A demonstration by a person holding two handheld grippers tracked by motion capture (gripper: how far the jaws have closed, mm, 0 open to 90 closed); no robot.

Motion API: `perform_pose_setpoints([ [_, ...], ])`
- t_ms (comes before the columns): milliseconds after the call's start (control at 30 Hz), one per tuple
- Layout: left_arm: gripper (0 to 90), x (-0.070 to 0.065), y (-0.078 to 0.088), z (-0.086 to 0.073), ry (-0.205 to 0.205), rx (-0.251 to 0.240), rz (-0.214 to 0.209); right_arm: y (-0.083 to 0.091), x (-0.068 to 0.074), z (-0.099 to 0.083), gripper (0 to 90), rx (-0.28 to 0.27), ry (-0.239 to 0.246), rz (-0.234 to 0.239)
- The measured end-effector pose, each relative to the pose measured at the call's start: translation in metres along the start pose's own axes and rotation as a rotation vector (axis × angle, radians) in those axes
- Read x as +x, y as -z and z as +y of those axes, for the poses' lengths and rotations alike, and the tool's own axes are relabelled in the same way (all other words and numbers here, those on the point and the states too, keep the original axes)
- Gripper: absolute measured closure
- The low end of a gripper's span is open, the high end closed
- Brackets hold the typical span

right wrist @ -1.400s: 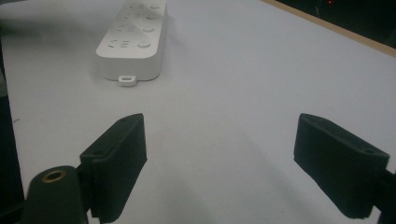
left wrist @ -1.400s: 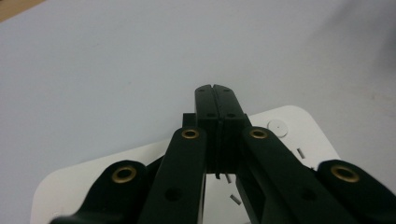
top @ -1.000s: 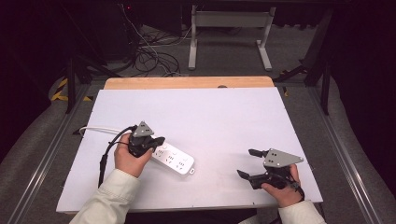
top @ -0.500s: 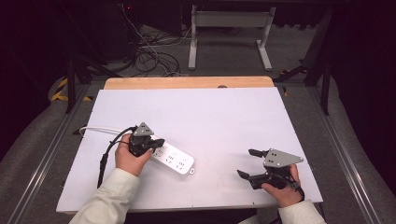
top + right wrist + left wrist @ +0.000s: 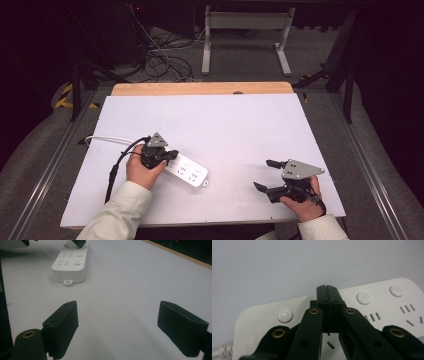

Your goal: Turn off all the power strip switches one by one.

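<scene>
From above, my left gripper (image 5: 169, 155) rests on the cord end of the white power strip (image 5: 189, 173), my right gripper (image 5: 266, 175) well apart from it. Along my left gripper (image 5: 327, 288), jaws pressed together, empty, tips over the strip. My right gripper (image 5: 117, 327) stands wide apart, strip ahead.

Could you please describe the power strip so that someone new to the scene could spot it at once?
On the white table, look near the front left, under the shut left gripper. The power strip is a flat white bar with round buttons, socket slots and a white cord.
</scene>
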State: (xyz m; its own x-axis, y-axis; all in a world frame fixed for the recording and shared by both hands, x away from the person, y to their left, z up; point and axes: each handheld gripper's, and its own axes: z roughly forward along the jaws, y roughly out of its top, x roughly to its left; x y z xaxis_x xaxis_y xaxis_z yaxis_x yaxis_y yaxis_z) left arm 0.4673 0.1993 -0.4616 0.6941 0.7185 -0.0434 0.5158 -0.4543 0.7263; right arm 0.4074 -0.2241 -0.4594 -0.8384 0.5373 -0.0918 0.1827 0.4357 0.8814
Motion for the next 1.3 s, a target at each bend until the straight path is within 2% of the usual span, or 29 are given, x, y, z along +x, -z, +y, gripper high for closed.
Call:
perform_pose_setpoints([
  [133,90.0,-0.0012,-0.001,0.0003,-0.018,0.002,0.021,0.0,0.0001,0.0001,17.8,0.0,0.0,0.0],
  [267,90.0,-0.0017,-0.0032,-0.0002,-0.013,0.002,0.013,0.0001,0.0004,0.0002,17.7,0.0,-0.001,0.0],
  [367,90.0,-0.0038,-0.0031,0.0006,-0.033,0.008,0.034,0.0001,0.0005,0.0003,17.7,0.001,0.0,0.001],
  [433,90.0,-0.0046,-0.0034,0.0007,-0.024,0.008,0.034,0.0001,0.0005,0.0003,17.8,0.001,0.0,0.001],
  [933,90.0,-0.0066,-0.0042,0.0004,-0.036,0.008,0.051,-0.0007,0.0012,0.0004,17.7,0.002,0.0,0.002],
  [1133,90.0,-0.0093,-0.0048,0.0012,-0.047,0.02,0.076,-0.001,0.0016,0.0008,17.8,0.003,0.002,0.0],
  [1300,90.0,-0.0102,-0.0054,0.0011,-0.035,0.02,0.075,-0.0005,0.0018,0.0009,17.8,0.0,0.003,0.0],
])
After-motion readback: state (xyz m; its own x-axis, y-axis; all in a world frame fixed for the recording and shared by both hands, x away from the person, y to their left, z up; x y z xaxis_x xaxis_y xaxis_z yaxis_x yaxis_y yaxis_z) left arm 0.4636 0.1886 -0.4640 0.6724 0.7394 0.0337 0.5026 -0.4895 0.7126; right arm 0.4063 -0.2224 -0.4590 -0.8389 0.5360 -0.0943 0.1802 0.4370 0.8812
